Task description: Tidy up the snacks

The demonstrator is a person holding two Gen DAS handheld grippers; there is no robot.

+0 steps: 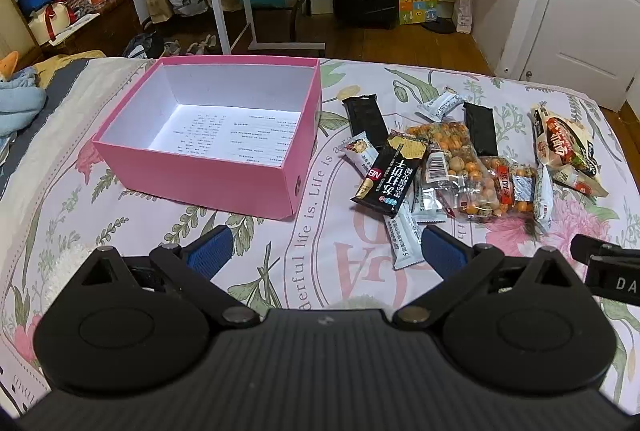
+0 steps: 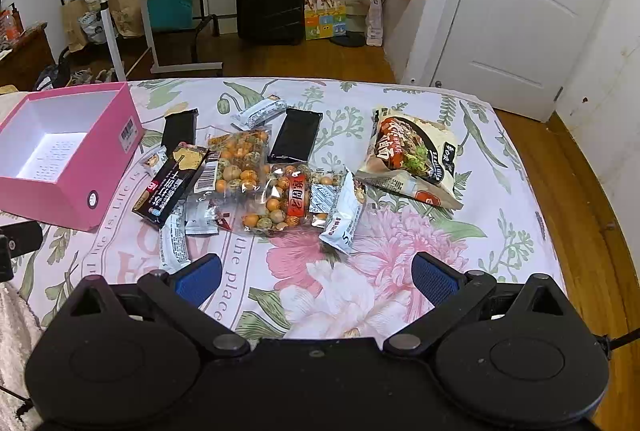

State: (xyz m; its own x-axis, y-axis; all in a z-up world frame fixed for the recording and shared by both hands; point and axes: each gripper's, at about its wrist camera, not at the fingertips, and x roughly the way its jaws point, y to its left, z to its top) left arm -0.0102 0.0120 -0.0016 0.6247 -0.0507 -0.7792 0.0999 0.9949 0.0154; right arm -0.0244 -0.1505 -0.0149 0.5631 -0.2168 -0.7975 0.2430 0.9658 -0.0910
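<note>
Claws first: my left claw stands wide open with nothing between its blue pads, hovering over the bed, and my right claw is just as wide and just as bare. Printed on the floral bedspread under the left one I can read "derful life is, Life is a" — the right view shows "the place".

Just ahead of the left claw lies the snack pile. Its black cracker pack carries "NB" in red beside large Chinese characters; it overlaps a clear bag of coated nuts with a barcode sticker. White bars marked "5" stick out beneath. Two plain black packets lie behind, and a noodle bag sits apart to the right.

Left of the pile, the pink box stands open — white inside, with printed lines on its floor and a barcode label on one side.
</note>
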